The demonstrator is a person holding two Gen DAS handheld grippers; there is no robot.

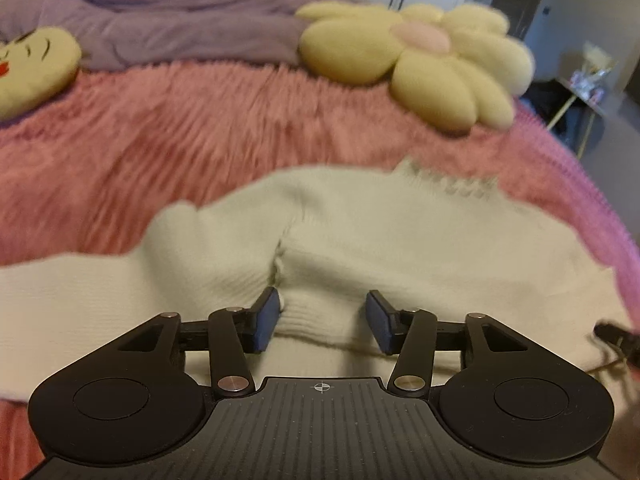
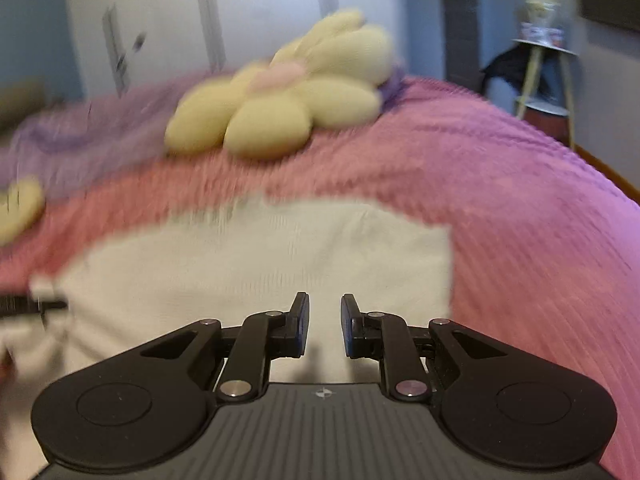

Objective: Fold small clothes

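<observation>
The sweater [image 1: 360, 240] is creamy white with thin knitted ribs. It lies on a fluffy pink blanket [image 1: 160, 140] that has little ridges. The flower pillow [image 1: 420, 60] is pale yellow with a soft pink middle. Behind it, the other blanket [image 1: 180, 12] is light purple. The left claw [image 1: 322, 320] is black with blue pads [image 1: 266, 320]. The right claw [image 2: 325, 326] is black too.

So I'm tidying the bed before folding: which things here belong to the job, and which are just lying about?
For the job: cream knitted sweater; left gripper; right gripper.

Lying about: yellow flower-shaped plush cushion; yellow round face cushion; lilac fleece blanket; pink fluffy bedspread.
</observation>
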